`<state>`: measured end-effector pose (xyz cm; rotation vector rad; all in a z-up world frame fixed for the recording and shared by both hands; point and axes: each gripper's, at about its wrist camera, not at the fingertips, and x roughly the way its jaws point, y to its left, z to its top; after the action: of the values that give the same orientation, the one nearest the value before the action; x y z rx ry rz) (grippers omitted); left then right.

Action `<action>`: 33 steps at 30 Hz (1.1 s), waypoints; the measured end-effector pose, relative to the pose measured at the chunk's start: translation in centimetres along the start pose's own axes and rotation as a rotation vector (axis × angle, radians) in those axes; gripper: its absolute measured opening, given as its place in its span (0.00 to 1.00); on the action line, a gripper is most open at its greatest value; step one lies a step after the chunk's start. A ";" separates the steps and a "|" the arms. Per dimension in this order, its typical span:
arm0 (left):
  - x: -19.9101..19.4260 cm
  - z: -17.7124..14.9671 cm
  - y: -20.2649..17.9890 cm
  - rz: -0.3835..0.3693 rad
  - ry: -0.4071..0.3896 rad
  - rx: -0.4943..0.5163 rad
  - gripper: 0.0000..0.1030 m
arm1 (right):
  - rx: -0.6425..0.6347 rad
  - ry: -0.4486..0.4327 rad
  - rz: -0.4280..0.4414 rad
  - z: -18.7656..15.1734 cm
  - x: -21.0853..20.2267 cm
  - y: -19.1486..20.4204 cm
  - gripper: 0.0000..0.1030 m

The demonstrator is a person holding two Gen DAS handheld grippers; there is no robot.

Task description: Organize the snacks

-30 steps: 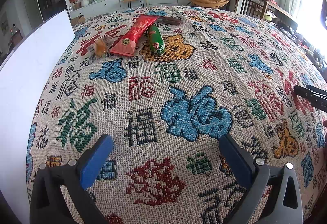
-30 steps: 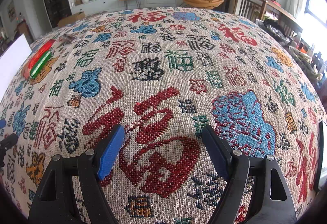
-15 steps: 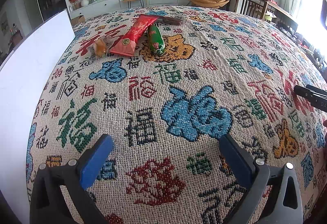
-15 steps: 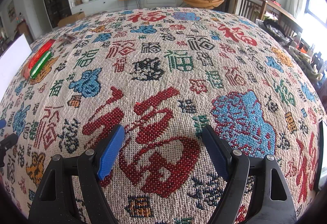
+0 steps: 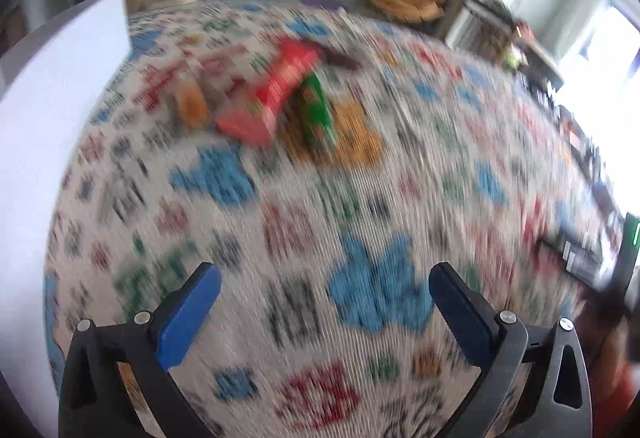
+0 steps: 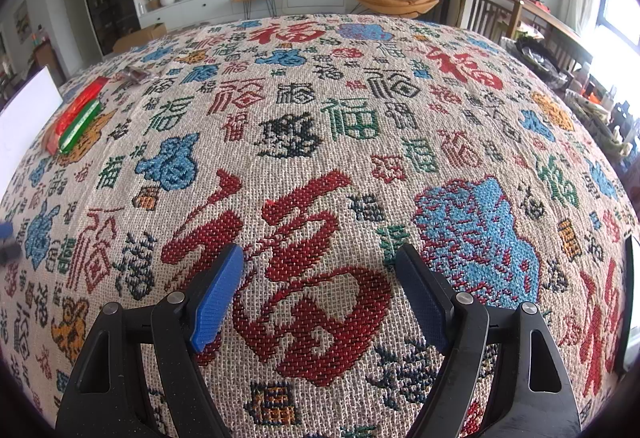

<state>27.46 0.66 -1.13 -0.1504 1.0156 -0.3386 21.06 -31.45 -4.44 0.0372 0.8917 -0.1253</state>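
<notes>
The left gripper [image 5: 324, 290] is holding its blue jaws wide apart, with nothing between them. It is hanging over a woven cloth [image 5: 380, 198] full of blue, red and green signs. The left wrist picture is all blurry.

The right gripper [image 6: 320, 278] is also keeping its jaws wide apart, with nothing between them, only the cloth with a big red sign under them.

Farther out, the snacks are lying on the cloth past the left gripper, well apart from its jaws. A long red packet [image 5: 276, 94] is lying just beside a green packet [image 5: 316, 110]. A small orange snack [image 5: 192, 106] is sitting near the red one, on its left. A dark packet [image 5: 340, 58] is lying just behind them. A white board [image 5: 44, 110] is standing along the cloth's left side.
</notes>
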 end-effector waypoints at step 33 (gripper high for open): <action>-1.3 -3.4 2.6 0.168 0.082 0.119 0.39 | -0.002 0.003 0.011 0.0 0.1 0.7 0.82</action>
<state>24.50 3.67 -2.60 0.0565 1.0785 -0.2529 21.15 -30.74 -4.52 0.0403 0.8946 -0.1145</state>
